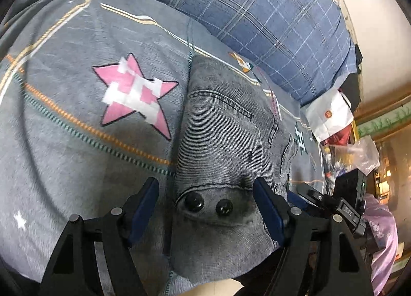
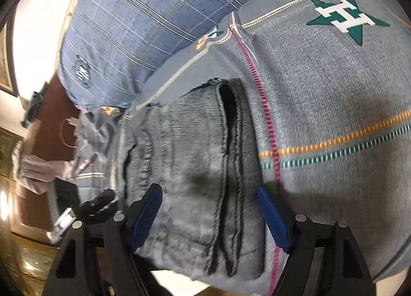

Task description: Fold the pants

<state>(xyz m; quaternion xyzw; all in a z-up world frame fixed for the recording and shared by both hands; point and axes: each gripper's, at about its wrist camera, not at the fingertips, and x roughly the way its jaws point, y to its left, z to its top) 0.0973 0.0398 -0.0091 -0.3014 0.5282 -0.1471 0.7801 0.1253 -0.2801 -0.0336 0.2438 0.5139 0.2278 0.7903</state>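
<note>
- Left gripper: fingers spread wide, straddling the waistband end of the pants. Nothing is clamped. The two buttons sit between the fingers, which suggests the gripper is lined up on that edge rather than holding it.
- Right gripper: fingers likewise apart, one on each side of the pants, over the stacked seams and hems. No grip on the cloth is visible.
- Pants: a compact grey denim bundle lying on the bedspread, at the near edge of the bed. The layers look doubled over, so I judge the fold largely done, with both grippers placed to press or square it.
- Beyond the pants: a blue plaid pillow lies at the far side of the bedspread.
- Left view only: the buttons, a pocket seam, a pink star on the bedspread left of the pants, and a white paper bag and clutter to their right.
- Right view only: the open leg hem at the far end of the pants, a green star beyond them, and the red stripe running just beside their right edge.
</note>
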